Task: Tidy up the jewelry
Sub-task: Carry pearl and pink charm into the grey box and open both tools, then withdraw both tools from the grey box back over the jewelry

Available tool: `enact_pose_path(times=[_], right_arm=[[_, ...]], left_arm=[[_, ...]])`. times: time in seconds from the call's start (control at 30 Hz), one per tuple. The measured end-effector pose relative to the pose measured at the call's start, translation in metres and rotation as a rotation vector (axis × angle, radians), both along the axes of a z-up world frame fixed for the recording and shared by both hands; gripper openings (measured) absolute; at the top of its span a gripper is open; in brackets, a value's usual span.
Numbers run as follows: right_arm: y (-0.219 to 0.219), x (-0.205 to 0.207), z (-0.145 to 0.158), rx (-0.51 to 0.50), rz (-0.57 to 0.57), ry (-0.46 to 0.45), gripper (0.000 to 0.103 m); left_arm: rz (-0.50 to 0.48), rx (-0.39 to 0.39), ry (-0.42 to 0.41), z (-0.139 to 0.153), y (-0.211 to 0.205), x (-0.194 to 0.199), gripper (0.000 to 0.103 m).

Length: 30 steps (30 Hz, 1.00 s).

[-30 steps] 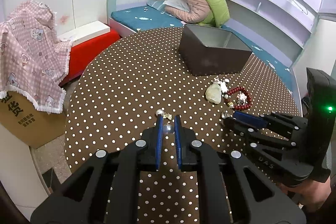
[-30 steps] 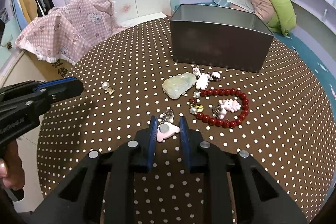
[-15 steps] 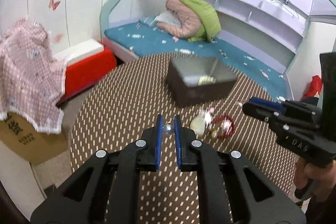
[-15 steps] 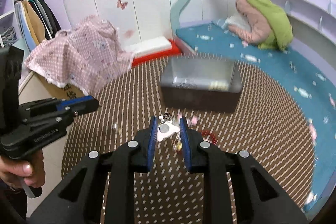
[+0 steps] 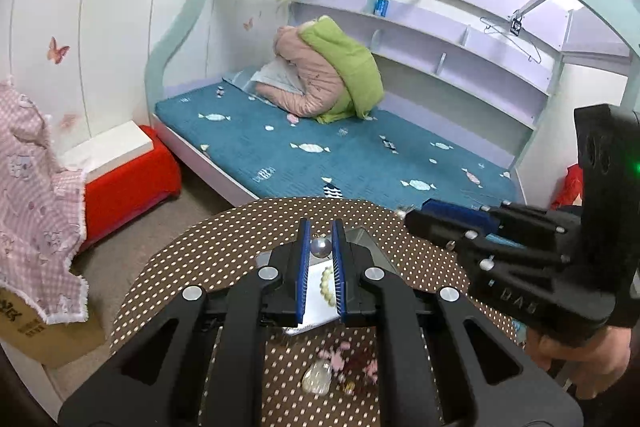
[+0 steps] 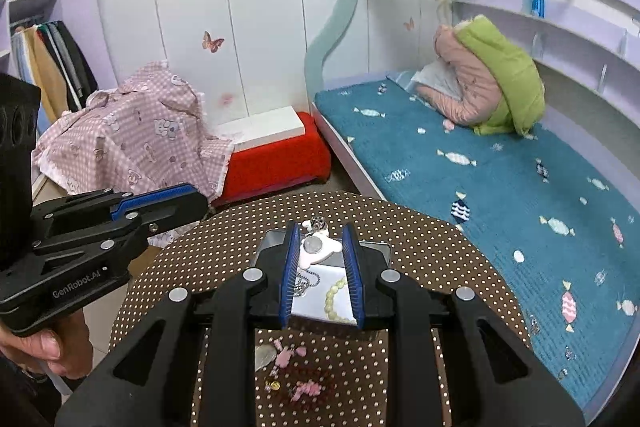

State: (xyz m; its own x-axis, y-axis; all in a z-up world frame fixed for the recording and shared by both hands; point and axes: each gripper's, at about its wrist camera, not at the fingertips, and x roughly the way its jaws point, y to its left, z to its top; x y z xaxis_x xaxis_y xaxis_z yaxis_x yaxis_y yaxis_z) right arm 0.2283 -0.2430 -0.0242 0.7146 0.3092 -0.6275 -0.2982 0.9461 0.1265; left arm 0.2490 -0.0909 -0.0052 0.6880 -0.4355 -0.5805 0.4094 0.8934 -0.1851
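Left gripper (image 5: 321, 247) pinches a pearl bead (image 5: 321, 247); right gripper (image 6: 320, 247) (likewise clamped) grips a bear charm (image 6: 318, 250).

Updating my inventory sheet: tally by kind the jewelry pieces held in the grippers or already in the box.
Pearls: 1, the grey pearl in the left gripper
Charms: 1, the white bear charm in the right gripper
Bead bracelets: 1, the pale green bracelet in the box
Total: 3

Glossy pearl bead (image 5: 321, 247), cloth – dotted tablecloth (image 5: 224, 247)
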Motion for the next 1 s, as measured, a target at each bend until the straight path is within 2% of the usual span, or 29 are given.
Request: enact_pose_path(times=[0.1,0.33,0.4,0.47,0.5,0.53,0.6,0.7,0.87,1.0], right_arm=[[-0.001,0.014,-0.011,0.002,0.005,0.046,0.020],[-0.006,0.035,-0.030,0.019,-0.018,0.128,0.022],[-0.009,0.037,-0.033,0.029,-0.030,0.136,0.028],[-0.012,0.037,-0.035,0.042,-0.041,0.144,0.030],[-0.013,0.036,-0.036,0.042,-0.045,0.143,0.040],[-0.014,0.035,-0.036,0.044,-0.050,0.139,0.055],[-0.018,0.033,-0.034,0.065,-0.063,0.126,0.074],[-0.021,0.026,-0.031,0.070,-0.086,0.091,0.096],[-0.028,0.011,-0.024,0.102,-0.134,0.054,0.096],[-0.031,-0.002,-0.016,0.118,-0.156,0.027,0.096]], left_arm=[[-0.001,0.007,0.044,-0.009,-0.009,0.024,0.011],[0.006,0.015,0.133,-0.033,-0.014,0.051,0.014],[0.024,0.018,0.150,-0.038,-0.011,0.056,0.045],[0.055,0.023,0.136,-0.039,-0.006,0.057,0.065],[0.066,0.024,0.129,-0.038,-0.003,0.057,0.075],[0.076,0.025,0.123,-0.038,0.000,0.057,0.080],[0.102,0.033,0.104,-0.035,0.006,0.054,0.090],[0.147,0.035,0.077,-0.029,0.018,0.045,0.093],[0.214,0.083,0.006,-0.018,0.032,0.015,0.097],[0.246,0.093,-0.031,-0.011,0.042,-0.008,0.097]])
